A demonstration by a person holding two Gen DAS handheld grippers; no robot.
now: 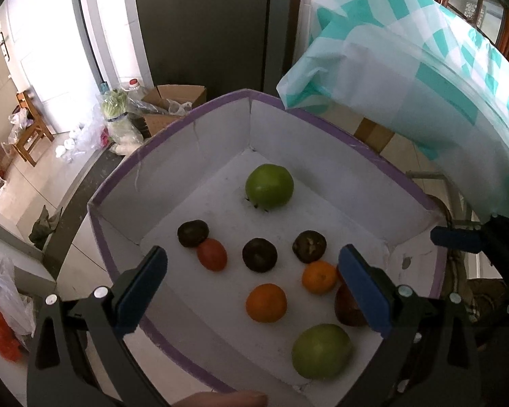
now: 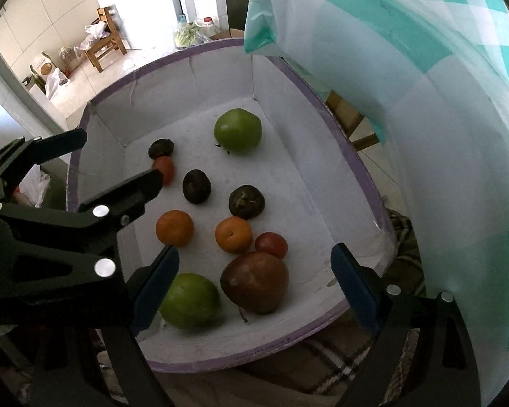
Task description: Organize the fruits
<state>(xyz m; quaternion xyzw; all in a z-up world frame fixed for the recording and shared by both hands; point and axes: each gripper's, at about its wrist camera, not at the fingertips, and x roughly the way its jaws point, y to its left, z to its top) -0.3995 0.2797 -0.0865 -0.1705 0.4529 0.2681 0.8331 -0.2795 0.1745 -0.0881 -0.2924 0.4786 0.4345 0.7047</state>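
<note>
While both grippers hover above it with nothing between their pads, the white box (image 1: 339, 183) with the purple rim holds all the fruit on its pale floor, and a teal-checked cloth (image 1: 424, 68) hangs over its far right corner. Both sets of jaws stand wide open. The left gripper (image 1: 252, 288) frames the middle of the box, and between its blue pads lie an orange (image 1: 266, 302) and a second orange (image 1: 319, 277), well below the pads. The right gripper (image 2: 254, 288) hangs over the near end, where a brown-red fruit (image 2: 256, 283) sits midway between its pads and a near green fruit (image 2: 190, 300) lies just beside its left pad. A far green fruit (image 2: 238, 130) rests alone toward the far wall. Three dark round fruits sit across the middle: one (image 2: 243, 201) toward the right, one (image 2: 196, 186) in the centre, and one (image 2: 161, 147) by the left wall, touching a small red tomato (image 2: 165, 169). Another red tomato (image 2: 271, 244) touches the brown-red fruit's far side.
</note>
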